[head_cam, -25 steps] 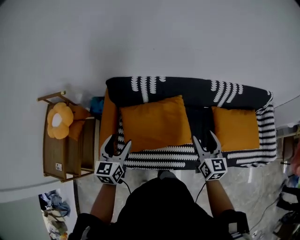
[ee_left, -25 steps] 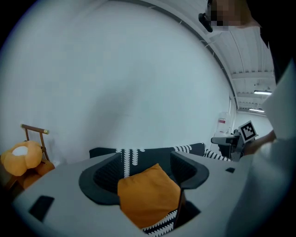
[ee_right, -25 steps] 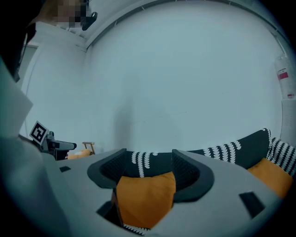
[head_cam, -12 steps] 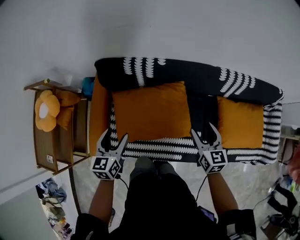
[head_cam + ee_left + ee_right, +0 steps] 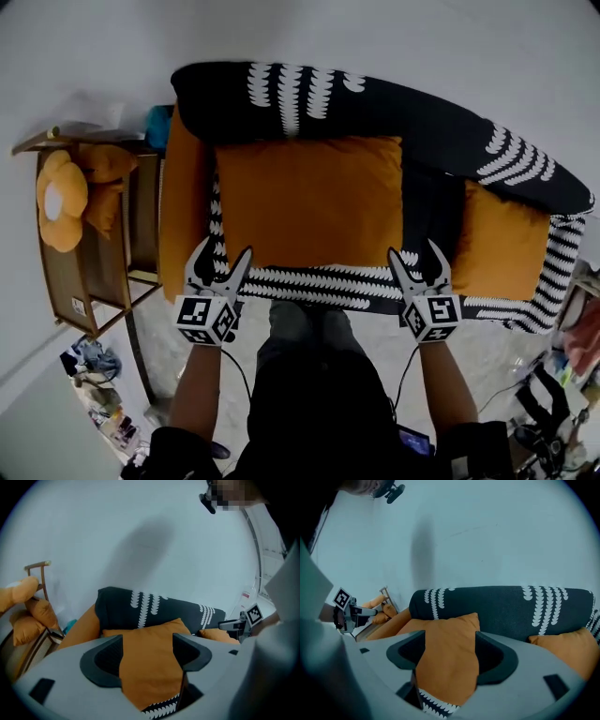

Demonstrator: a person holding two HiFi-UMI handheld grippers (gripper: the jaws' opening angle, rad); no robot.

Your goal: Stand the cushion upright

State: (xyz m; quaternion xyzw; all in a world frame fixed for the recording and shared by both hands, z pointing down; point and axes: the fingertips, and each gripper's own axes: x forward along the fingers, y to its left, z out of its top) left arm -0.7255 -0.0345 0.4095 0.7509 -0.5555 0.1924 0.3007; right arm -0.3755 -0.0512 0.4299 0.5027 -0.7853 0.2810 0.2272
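The big orange cushion (image 5: 309,202) lay flat on the sofa (image 5: 394,122) seat, far edge by the backrest. Your left gripper (image 5: 223,253) stood open near its front left corner. Your right gripper (image 5: 414,255), jaws just widened, neared the other; neither pinched anything. You'd have done best gripping both corners evenly and deep.
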